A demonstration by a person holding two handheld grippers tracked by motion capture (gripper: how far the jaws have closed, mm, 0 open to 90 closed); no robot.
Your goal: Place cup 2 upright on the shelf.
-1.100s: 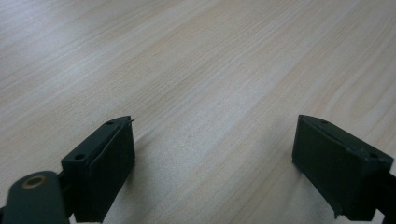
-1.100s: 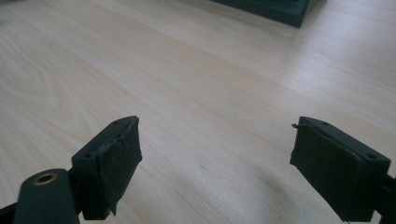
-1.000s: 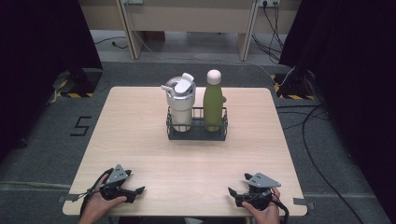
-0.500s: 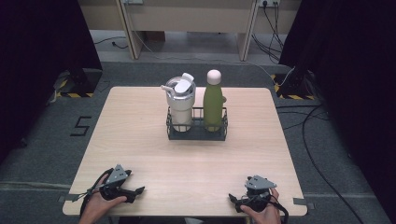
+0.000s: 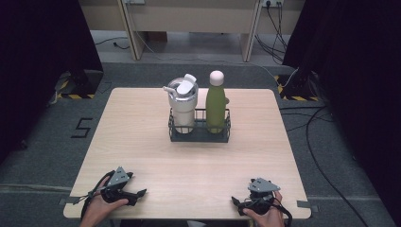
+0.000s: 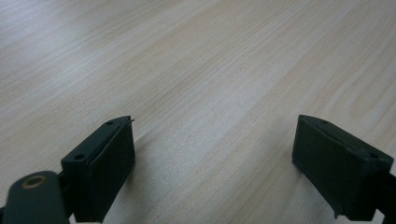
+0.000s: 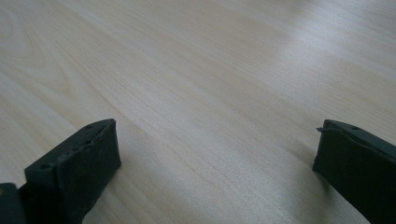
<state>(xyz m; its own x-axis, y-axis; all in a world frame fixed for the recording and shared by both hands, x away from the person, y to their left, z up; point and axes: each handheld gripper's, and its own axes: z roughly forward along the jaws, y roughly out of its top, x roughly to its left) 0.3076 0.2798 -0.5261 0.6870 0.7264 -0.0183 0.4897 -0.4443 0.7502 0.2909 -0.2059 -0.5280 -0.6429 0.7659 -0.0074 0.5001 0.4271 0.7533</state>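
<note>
A black wire rack (image 5: 201,135) at the middle of the wooden table (image 5: 142,132) holds a white lidded tumbler (image 5: 182,101) on its left and a green bottle (image 5: 216,101) with a pale cap on its right. My left gripper (image 5: 139,194) rests near the front left corner, open, with bare wood between its jaws (image 6: 215,135). My right gripper (image 5: 236,203) lies near the front right corner. Its jaws have just been opening and now stand wide apart over bare wood (image 7: 215,140). Both grippers are well short of the rack.
Grey carpet surrounds the table, with cables (image 5: 326,156) trailing on the right and dark curtains on both sides. A pale desk frame (image 5: 189,19) stands beyond the far edge. Bare tabletop stretches between the grippers and the rack.
The right gripper's jaws look wider apart than a second ago. The left gripper, the rack and the two bottles are where they were.
</note>
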